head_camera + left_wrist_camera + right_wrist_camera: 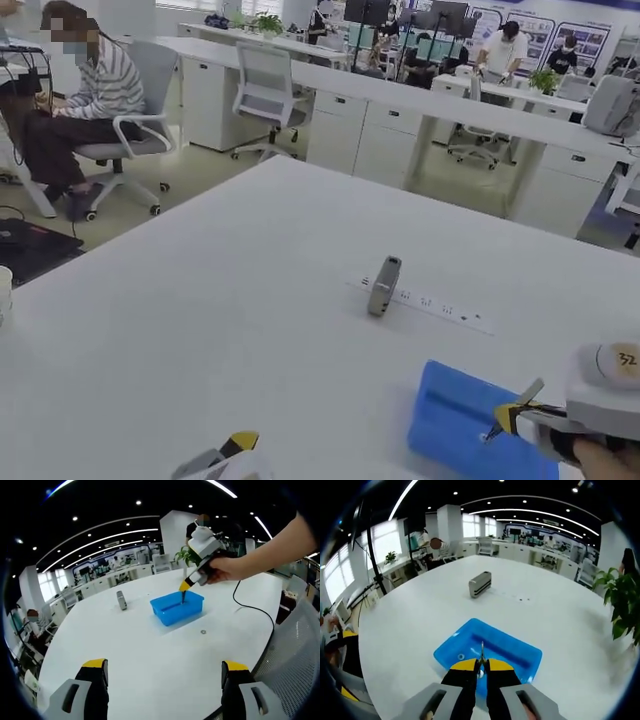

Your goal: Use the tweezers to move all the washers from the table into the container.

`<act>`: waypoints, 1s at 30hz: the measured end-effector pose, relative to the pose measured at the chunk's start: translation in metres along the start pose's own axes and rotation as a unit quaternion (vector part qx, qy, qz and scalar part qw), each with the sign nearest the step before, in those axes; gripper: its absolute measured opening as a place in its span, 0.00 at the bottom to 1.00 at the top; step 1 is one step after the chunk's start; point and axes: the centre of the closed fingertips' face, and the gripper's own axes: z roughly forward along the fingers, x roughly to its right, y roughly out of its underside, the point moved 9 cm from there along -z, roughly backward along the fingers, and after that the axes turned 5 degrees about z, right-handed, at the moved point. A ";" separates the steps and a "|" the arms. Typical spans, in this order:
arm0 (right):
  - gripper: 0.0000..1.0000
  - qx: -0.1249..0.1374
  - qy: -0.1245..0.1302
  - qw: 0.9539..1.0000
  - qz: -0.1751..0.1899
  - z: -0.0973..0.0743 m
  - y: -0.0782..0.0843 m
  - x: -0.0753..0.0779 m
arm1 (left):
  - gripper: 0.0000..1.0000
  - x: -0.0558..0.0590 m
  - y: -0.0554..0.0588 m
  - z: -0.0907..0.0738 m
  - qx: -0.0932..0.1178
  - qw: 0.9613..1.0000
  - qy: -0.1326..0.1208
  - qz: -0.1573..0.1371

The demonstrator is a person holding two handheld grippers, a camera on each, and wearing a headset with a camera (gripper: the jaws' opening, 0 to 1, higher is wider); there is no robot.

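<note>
A blue container [455, 420] sits near the table's front right. My right gripper [507, 415] hangs over it, shut on thin metal tweezers [482, 654] whose tips point down into the container [510, 650]. I cannot tell whether the tips hold anything. One washer [461, 656] lies inside the container. Several small washers [430, 302] lie in a row on the table beyond it, and one washer [203, 631] lies just beside the container [170, 612]. My left gripper [162, 672] is open and holds nothing, low over the table's near edge [225, 455].
A grey block [383, 285] stands on the white table [200, 320] at the end of the washer row. A potted plant [620, 605] stands past the table's edge. Desks, office chairs and seated people are in the background.
</note>
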 end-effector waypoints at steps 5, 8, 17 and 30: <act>0.02 -0.010 -0.003 1.000 0.002 0.010 0.005 0.000 | 0.96 0.000 0.001 0.001 -0.002 1.000 0.003 -0.002; 0.02 -0.016 -0.007 1.000 0.006 0.015 0.008 -0.001 | 0.96 0.000 0.001 0.001 -0.003 1.000 0.003 -0.001; 0.02 -0.027 -0.010 1.000 0.002 0.026 0.010 -0.002 | 0.96 0.000 0.002 0.003 -0.011 1.000 0.006 -0.001; 0.02 -0.033 -0.011 0.999 -0.005 0.039 0.011 -0.007 | 0.96 0.001 0.004 0.004 -0.017 1.000 0.009 0.001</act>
